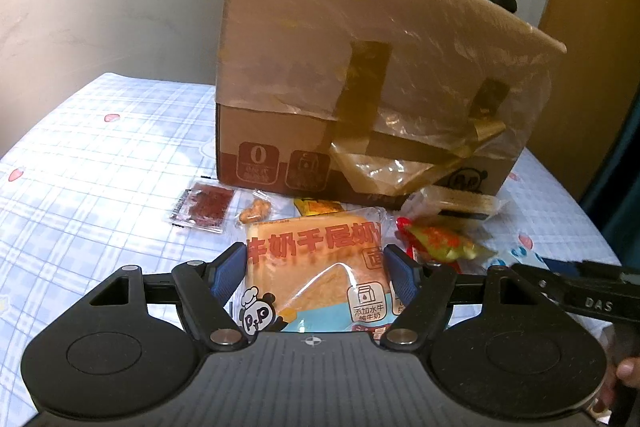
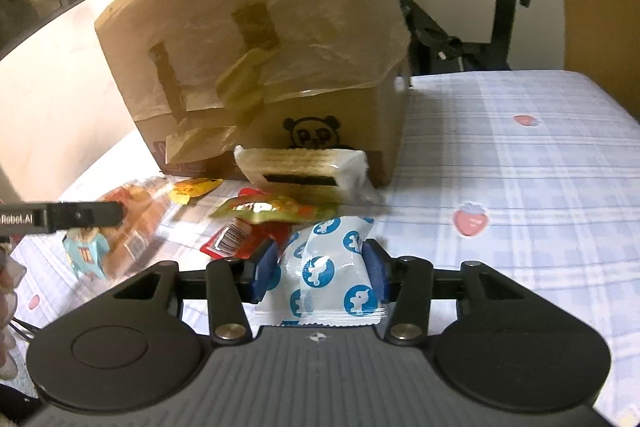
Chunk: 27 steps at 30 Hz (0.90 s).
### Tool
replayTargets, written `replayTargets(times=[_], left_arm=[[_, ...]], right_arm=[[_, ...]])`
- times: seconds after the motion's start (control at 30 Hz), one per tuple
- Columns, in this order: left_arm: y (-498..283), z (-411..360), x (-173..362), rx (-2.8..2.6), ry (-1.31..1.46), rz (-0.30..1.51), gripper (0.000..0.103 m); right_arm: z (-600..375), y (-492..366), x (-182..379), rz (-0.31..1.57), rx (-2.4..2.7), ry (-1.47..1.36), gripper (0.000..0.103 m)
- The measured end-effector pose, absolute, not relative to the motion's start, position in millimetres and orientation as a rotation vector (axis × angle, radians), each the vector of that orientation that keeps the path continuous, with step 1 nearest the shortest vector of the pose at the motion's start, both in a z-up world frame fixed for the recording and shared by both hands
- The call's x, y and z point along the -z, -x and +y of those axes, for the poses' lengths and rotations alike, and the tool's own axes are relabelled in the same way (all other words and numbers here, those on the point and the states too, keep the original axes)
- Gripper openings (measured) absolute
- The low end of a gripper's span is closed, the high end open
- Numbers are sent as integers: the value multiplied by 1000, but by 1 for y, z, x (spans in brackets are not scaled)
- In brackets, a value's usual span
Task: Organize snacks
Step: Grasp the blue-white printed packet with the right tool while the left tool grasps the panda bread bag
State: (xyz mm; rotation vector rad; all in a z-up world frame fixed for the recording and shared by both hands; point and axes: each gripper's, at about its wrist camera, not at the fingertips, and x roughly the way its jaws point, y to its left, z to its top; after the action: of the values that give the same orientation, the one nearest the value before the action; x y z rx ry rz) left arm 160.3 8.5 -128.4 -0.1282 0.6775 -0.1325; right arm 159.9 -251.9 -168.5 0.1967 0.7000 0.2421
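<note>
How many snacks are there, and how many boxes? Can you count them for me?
Snack packets: 8
- bread pack, between the left gripper jaws
- blue-dotted white packet, between the right gripper jaws
- dark red packet
- small orange snack
- yellow packet
- sandwich pack
- green-and-red packet
- red packet
Cardboard boxes: 1
Total: 9

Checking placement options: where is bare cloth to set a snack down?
Free: checked cloth right of the cardboard box, and left of it beyond the red packet. Crowded: the snack pile in front of the box.
</note>
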Motion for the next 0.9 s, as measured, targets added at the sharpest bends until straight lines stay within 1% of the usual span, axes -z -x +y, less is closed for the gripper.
replayTargets(times=[0.33, 0.53, 0.9], left_arm=[[-156, 16, 122, 139, 150, 640, 76], [-151, 20, 123, 129, 162, 640, 76], [-150, 20, 123, 137, 158, 641, 76]], right_arm=[[-254, -154, 151, 688, -242, -213, 47], [-242, -152, 157, 721, -247, -179, 47], [-249, -147, 149, 702, -232, -191, 46]])
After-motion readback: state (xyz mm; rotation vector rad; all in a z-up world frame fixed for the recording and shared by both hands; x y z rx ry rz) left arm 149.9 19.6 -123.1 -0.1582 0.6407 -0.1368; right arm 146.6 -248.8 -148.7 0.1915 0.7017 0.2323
